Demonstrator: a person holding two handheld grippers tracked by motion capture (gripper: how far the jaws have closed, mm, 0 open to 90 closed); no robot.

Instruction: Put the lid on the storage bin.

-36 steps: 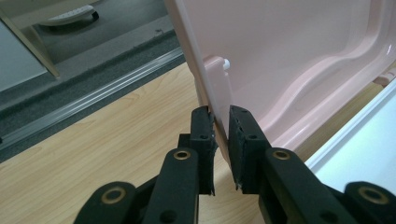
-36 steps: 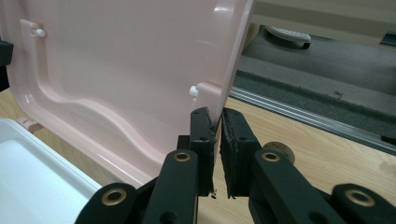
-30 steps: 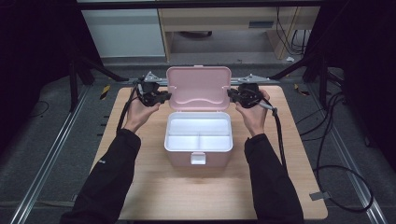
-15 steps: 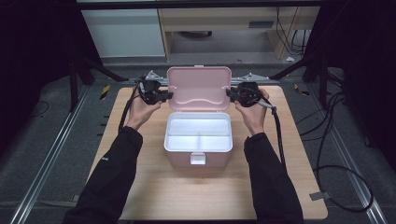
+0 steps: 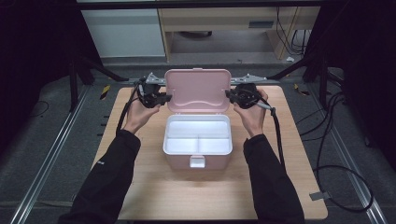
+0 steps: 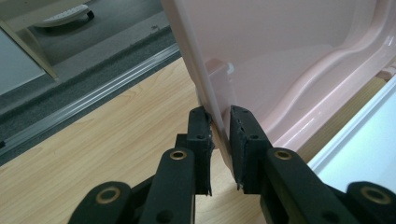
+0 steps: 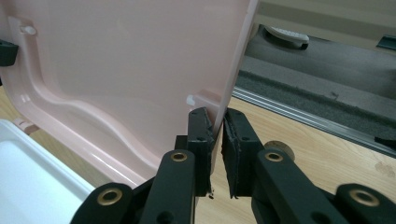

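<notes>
High view, upright pink lid (image 5: 198, 89) pinched between left tongs (image 5: 162, 99), right tongs (image 5: 230, 96)

The high view looks forward and down over the whole counter (image 5: 154, 196) from its near edge; each hand-held gripper's camera sits close, facing along its jaws; all share the pink lid (image 5: 198, 91)

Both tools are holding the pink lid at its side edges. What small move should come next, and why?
Probably tip the lid forward, both hands together: the left tool and right tool each pinch a side edge, it stands upright, and the white box lies open below.
</notes>
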